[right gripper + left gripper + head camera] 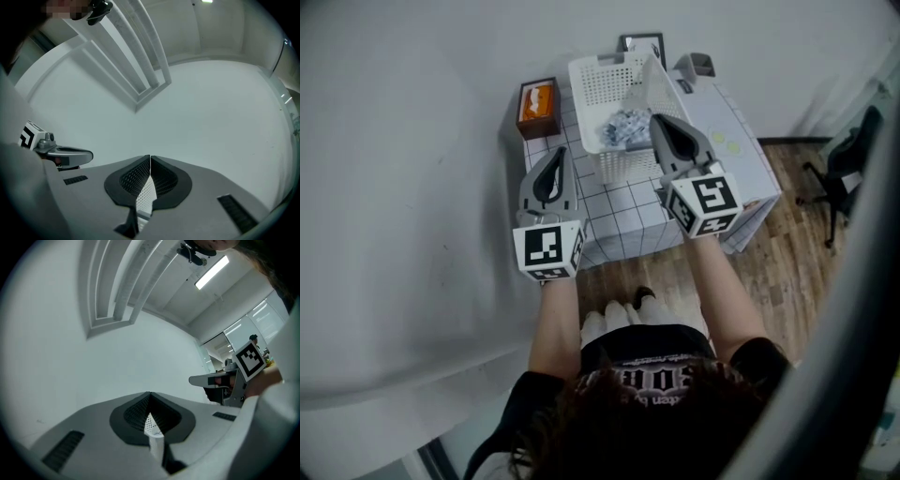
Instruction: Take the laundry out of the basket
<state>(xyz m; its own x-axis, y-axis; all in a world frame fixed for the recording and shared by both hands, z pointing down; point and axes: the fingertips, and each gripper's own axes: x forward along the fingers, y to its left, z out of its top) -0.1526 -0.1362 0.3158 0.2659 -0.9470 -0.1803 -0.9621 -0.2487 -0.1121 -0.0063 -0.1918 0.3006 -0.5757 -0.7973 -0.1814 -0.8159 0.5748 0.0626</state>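
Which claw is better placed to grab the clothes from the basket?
Probably the right. In the head view the right gripper lines up with the laundry in the basket; the left gripper hangs off to the side. Both are shut, so it must open first.

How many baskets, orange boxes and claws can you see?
White basket: 1
Orange box: 1
Claws: 2 (left claw, right claw)
Total: 4
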